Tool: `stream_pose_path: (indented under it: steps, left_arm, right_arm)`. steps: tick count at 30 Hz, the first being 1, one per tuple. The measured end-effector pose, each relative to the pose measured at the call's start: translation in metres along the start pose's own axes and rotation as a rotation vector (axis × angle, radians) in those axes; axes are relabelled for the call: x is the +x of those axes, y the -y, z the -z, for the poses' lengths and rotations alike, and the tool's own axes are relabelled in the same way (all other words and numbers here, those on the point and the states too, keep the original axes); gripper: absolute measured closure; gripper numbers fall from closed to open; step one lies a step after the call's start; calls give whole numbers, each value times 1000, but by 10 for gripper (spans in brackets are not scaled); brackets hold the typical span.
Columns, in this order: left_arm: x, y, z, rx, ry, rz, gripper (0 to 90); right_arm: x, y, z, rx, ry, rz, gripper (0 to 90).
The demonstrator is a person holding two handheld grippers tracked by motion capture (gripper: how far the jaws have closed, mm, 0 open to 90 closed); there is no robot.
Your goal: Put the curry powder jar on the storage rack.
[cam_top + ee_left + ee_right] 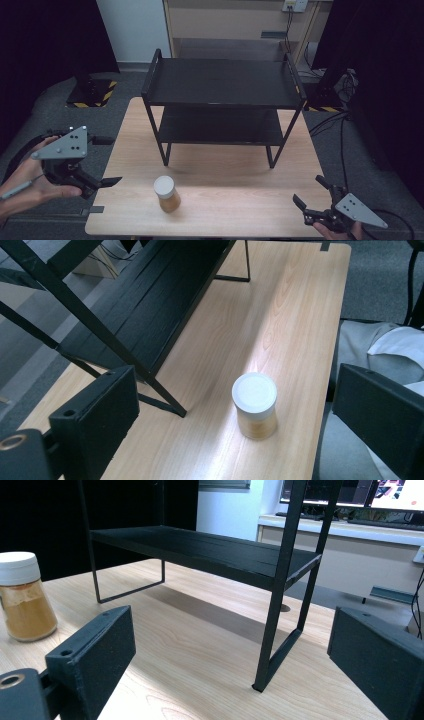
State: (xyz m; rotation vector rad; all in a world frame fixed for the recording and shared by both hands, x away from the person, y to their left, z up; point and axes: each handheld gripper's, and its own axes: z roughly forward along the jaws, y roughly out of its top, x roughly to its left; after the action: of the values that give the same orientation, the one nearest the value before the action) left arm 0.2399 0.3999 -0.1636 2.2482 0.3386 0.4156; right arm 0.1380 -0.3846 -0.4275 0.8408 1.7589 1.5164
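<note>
A spice jar (166,194) with a white lid and amber powder stands upright on the wooden table (225,170), near its front edge and left of centre. Behind it, a black two-tier rack (220,82) with bare shelves stands on the table. My left gripper (107,161) hovers off the table's left edge, open, holding nothing and pointing toward the jar. In the left gripper view the jar (255,405) stands ahead between the spread fingers (100,410). My right gripper (311,192) is open at the front right corner. Its view has the jar (22,597) at far left and the rack (210,545) ahead.
A hazard-striped stand base (92,92) sits on the floor at back left. Cables (345,85) lie on the floor at right, and a wooden cabinet (235,25) stands behind the table. The person's clothing (390,345) borders the table's front edge.
</note>
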Motion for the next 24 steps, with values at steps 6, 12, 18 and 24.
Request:
stream_pose_path:
  steps: [6, 12, 18, 24]
  left_arm:
    - [4, 1, -5, 8, 17, 6, 42]
    - [13, 3, -22, 24, 60, 2, 43]
    - [25, 8, -49, 39, 120, -4, 46]
    - [30, 16, -76, 37, 150, -34, 60]
  right_arm:
    - [0, 0, 0, -2, 1, -1, 51]
    - [0, 0, 1, -2, 2, -1, 51]
    - [0, 0, 1, 1, 3, 0, 51]
    - [0, 0, 1, 0, 3, -3, 51]
